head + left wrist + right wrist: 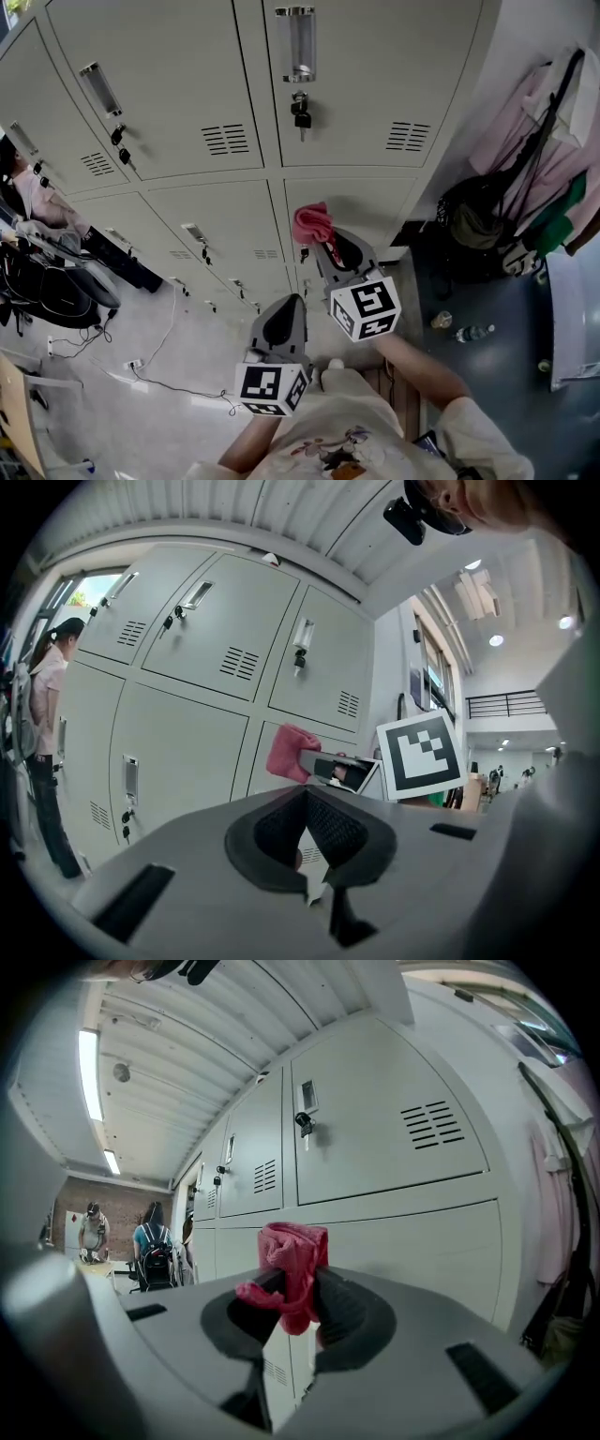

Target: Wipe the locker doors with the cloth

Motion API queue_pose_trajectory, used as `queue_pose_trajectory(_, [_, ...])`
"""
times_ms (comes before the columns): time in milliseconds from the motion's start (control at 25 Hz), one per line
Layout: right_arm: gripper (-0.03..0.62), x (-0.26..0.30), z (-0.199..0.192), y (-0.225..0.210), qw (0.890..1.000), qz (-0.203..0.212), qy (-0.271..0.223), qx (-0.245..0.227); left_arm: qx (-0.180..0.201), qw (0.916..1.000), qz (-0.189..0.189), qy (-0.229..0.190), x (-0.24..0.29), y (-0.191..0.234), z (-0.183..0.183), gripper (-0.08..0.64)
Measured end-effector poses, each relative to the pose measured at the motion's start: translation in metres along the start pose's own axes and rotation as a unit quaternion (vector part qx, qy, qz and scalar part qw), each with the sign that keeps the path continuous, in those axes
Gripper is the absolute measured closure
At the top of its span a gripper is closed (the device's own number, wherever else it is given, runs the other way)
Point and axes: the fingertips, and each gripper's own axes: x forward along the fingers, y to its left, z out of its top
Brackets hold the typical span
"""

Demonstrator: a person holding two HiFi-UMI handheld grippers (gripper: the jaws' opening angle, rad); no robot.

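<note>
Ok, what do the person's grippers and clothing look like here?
The left gripper and right gripper are grey moulded shells with dark jaws, each carrying a white cube with black square markers. The person wears a pale top with a flower print.

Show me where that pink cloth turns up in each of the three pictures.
Head view: the pink cloth sits at centre, at the tip of the right hand-held gripper.
Left gripper view: just left of centre.
Right gripper view: centre, pinched between the jaws.
Shared landmark: the keys hanging on the upper locker.
</note>
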Motion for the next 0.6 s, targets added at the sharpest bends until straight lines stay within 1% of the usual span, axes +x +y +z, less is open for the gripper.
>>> queue_pose_trajectory(320, [0.505,0.035,0.005,-0.011,1.000,0.012,0.003,-0.020,0.003,0.9998,0.014,-0.010,0.022,0.009,0.010,0.554])
queue_pose_trajectory(600, [0.505,0.056,0.002,-0.021,1.000,0.019,0.006,-0.012,0.002,0.9993,0.034,-0.013,0.035,0.021,0.010,0.555])
